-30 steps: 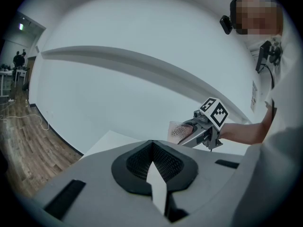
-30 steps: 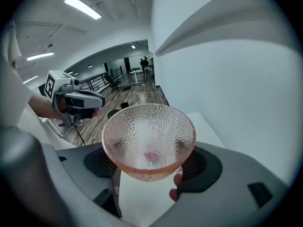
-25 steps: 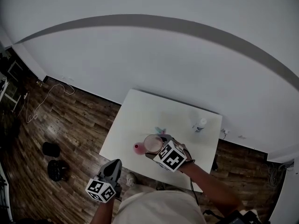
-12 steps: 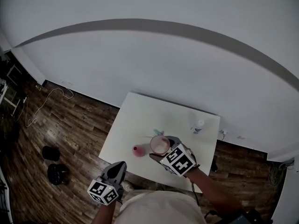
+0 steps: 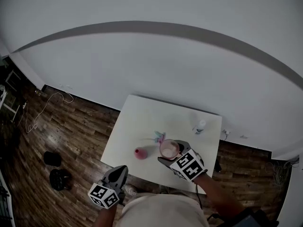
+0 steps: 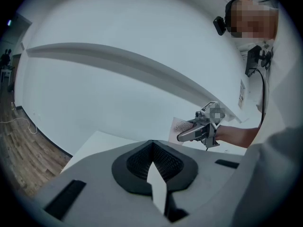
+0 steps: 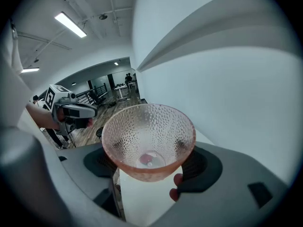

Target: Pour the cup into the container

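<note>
- Two grippers are being held out by the person at the near edge of the white surface (image 5: 137, 122).
- Nearest, the left gripper (image 6: 151, 144) is hovering off the near-left corner of the surface, over the wood floor (image 5: 71, 126). Its jaws are resting together with nothing between them.
- Just beyond and to the right, the right gripper (image 7: 151, 164) is clamping the cup (image 7: 148, 136), its pads pressing on opposite sides of the cup's lower wall.
- The cup is pink, clear and dimpled, and is sitting roughly upright over the near part of the surface, with its mouth open to the ceiling. One small pink bit is lying at its bottom.
- The pink container (image 5: 140, 152) is standing on the surface just left of the cup, apart from it and from both grippers.
- A small blue and pink thing (image 5: 160, 136) is lying just past the cup; its kind is too small to tell.
- A white bottle (image 5: 201, 126) is standing near the far right corner, well apart from the rest.
- Farthest, a pale wall (image 5: 165, 65) is rising behind the surface.
</note>
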